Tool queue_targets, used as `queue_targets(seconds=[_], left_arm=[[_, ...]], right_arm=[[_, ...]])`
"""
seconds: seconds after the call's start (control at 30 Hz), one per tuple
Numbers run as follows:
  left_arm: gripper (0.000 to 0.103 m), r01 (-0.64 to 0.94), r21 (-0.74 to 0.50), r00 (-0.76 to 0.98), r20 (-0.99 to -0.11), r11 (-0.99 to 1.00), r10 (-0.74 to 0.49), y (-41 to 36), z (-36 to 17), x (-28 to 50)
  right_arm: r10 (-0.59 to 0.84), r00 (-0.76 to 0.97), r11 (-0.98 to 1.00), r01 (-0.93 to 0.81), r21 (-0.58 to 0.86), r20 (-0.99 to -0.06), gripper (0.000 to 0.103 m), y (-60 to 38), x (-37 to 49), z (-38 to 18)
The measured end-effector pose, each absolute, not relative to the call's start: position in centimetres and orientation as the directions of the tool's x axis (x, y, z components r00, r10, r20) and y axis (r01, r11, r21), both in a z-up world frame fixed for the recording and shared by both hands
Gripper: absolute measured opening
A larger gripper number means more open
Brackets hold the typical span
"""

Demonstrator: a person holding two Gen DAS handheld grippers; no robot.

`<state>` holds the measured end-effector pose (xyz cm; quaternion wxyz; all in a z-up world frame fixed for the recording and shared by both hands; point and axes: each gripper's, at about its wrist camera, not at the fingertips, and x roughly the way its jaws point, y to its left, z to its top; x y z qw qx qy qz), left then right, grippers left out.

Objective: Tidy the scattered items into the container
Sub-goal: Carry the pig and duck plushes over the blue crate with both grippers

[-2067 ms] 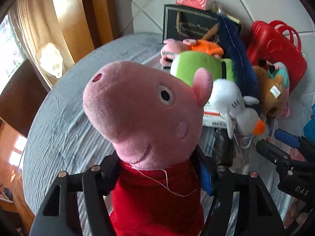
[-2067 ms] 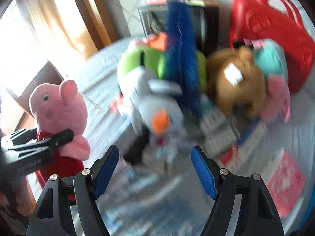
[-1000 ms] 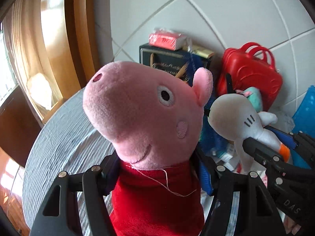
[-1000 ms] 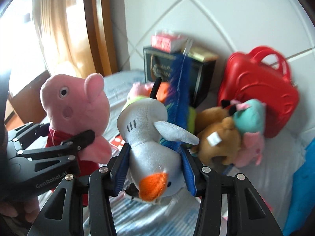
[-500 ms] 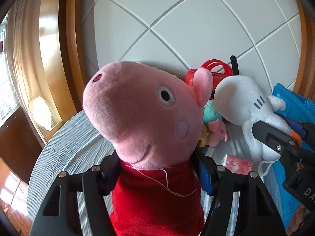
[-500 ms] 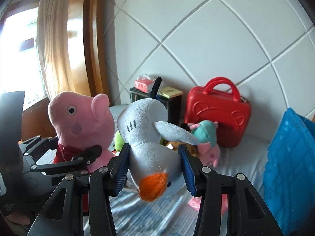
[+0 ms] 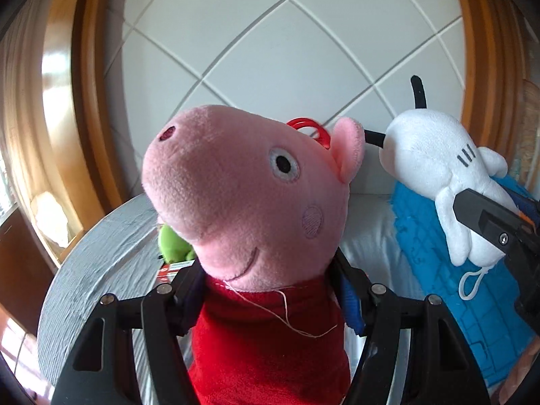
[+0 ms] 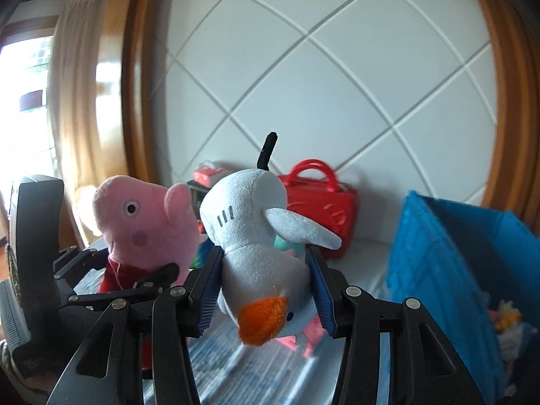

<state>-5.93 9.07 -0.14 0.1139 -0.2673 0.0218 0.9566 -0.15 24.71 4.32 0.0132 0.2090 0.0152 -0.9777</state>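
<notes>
The left gripper (image 7: 270, 303) clamps the pig toy (image 7: 249, 202) by its red body; the right gripper (image 8: 266, 290) squeezes the white bird toy (image 8: 256, 236). Both hang left of the blue bin (image 8: 455, 270). Released short, either could miss the bin's rim.

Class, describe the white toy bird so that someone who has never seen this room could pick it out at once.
Start at the quilted white wall and drop to the bed, where two grippers hold soft toys side by side. The white bird hangs head down in the right gripper. Unlike the pink pig beside it, it has an orange beak and grey wings.
</notes>
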Motion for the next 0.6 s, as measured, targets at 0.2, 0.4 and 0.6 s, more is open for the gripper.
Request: queue_targets(seconds=[0.2, 0.4, 0.6], left_arm=[[0.065, -0.369, -0.040, -0.801, -0.493, -0.929, 0.339, 11.9, 1.0, -4.3], [0.065, -0.452, -0.042, -0.779, -0.468, -0.891, 0.417, 15.9, 1.7, -1.6], [0.065, -0.504, -0.018, -0.786, -0.406, -0.864, 0.467, 20.8, 3.9, 1.0]], right_arm=[[0.126, -0.908, -0.992, -0.113, -0.055, -0.399, 0.048, 26.4, 3.8, 5.7], [0.239, -0.892, -0.971, -0.231, -0.068, -0.383, 0.048, 29.8, 7.7, 7.0], [0.300, -0.888, -0.952, -0.300, -0.054, -0.349, 0.048, 35.3, 12.3, 8.4]])
